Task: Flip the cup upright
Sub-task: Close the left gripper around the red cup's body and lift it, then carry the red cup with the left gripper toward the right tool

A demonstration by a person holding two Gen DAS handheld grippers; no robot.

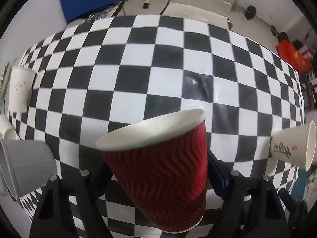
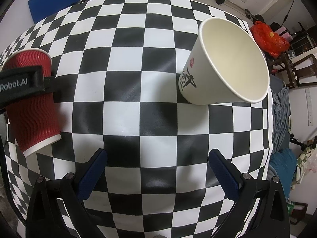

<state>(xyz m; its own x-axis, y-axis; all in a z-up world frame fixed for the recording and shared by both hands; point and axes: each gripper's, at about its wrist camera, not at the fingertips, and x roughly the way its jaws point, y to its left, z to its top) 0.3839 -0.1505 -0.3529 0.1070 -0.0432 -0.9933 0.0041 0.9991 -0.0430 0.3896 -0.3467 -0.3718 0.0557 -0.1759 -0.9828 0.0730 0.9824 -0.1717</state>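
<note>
Near the left edge of the checkered table (image 2: 158, 91), the left gripper (image 1: 158, 170) pinches the red cup (image 1: 158, 170), mouth up but tilted, so level it before lowering, while the right gripper (image 2: 158, 158) hangs spread and empty.

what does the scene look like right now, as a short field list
surface: checkered tablecloth
left gripper: jaws shut on red cup, mouth up, tilted
right gripper: jaws open, holding nothing
white printed cup: on the cloth ahead of the right gripper, mouth up
other cups: grey cup and white cup at left edge
</note>
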